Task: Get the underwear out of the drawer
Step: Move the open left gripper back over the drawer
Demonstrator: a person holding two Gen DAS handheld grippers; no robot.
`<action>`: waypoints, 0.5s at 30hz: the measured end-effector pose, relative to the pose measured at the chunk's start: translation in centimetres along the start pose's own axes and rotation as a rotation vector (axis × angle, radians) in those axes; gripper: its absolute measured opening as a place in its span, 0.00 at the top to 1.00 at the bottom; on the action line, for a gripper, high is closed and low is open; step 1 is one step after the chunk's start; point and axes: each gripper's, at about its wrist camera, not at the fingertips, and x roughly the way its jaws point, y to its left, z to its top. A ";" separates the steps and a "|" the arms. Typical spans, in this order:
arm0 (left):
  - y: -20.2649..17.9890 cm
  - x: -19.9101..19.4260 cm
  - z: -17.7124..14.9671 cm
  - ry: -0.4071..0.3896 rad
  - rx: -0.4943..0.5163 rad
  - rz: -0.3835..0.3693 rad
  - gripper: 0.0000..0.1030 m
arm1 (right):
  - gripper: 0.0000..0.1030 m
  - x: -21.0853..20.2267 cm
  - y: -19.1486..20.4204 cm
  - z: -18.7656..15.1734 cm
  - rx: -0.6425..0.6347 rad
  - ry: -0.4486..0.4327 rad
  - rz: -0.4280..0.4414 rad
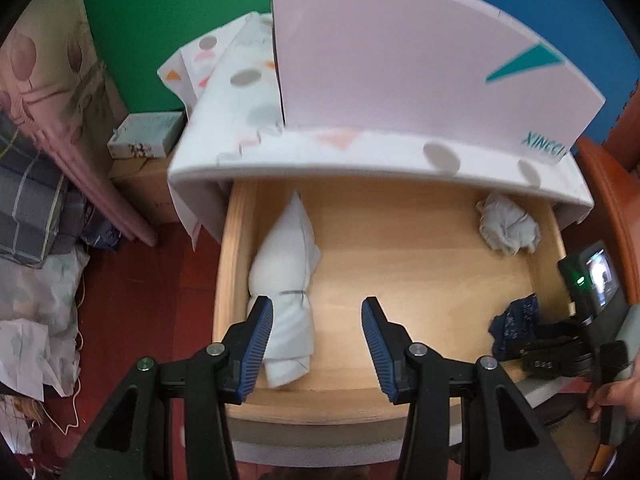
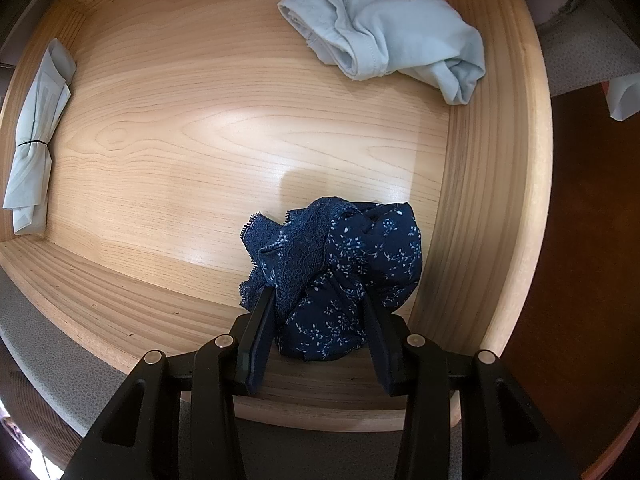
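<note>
Left wrist view
Left gripper [image 1: 317, 322]: jaws spread wide with nothing between them, hanging over the front of the open drawer [image 1: 344, 398]
White bundle [image 1: 287, 292]: rolled and tied with a dark band, lying along the drawer's left wall, just past the left finger
Pale crumpled underwear [image 1: 508, 229]: back right corner of the drawer
Navy underwear [image 1: 514, 326]: front right corner, with the right gripper [image 1: 560, 354] down on it
Patterned cloth [image 1: 248, 120]: draped over the top of the cabinet, with a pale pink board [image 1: 400, 60] standing on it

Right wrist view
Right gripper [image 2: 318, 304]: jaws partly closed around the navy underwear [image 2: 340, 272], both fingers pressing into the bunched fabric
Navy underwear: lace-edged, white-flecked, against the drawer's right wall near its front
Pale crumpled underwear [image 2: 384, 28]: far right corner, well apart from the navy piece
White bundle [image 2: 34, 136]: along the far left wall
Drawer [image 2: 480, 208]: light wood
</note>
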 end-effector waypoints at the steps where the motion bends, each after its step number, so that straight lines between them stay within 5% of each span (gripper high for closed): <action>1: -0.1 0.4 -0.4 0.004 0.000 0.005 0.54 | 0.61 0.0 0.0 0.0 0.000 0.000 0.000; 15: -2.1 2.2 -2.6 -0.020 0.045 0.053 0.54 | 0.61 0.0 0.1 0.0 0.001 0.001 -0.001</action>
